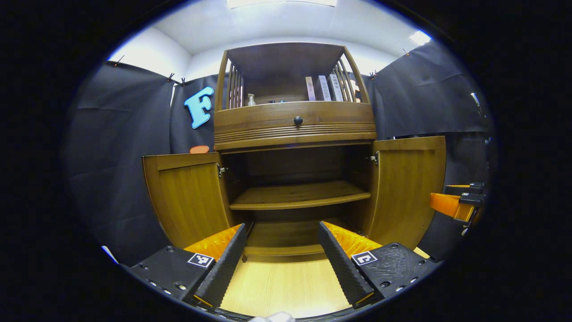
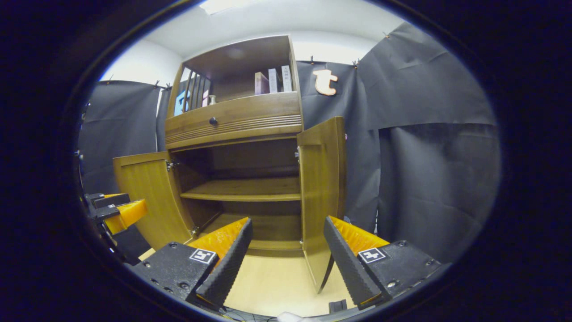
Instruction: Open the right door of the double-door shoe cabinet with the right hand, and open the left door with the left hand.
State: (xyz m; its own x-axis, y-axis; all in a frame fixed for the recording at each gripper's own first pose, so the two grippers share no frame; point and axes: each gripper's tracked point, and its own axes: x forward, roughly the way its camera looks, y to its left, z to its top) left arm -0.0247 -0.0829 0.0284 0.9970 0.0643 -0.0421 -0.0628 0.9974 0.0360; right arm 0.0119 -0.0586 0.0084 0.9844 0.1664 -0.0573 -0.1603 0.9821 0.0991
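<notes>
While both doors (image 1: 187,197) stand open, the left hand-held gripper (image 1: 282,259) faces them.

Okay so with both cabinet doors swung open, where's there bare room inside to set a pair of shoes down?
The middle shelf looks bare from left door to right door, and so does the cabinet floor beneath it. The top shelf is crowded: a bottle on the left, books on the right. Both the left gripper and right gripper are open, clear of the doors.
</notes>
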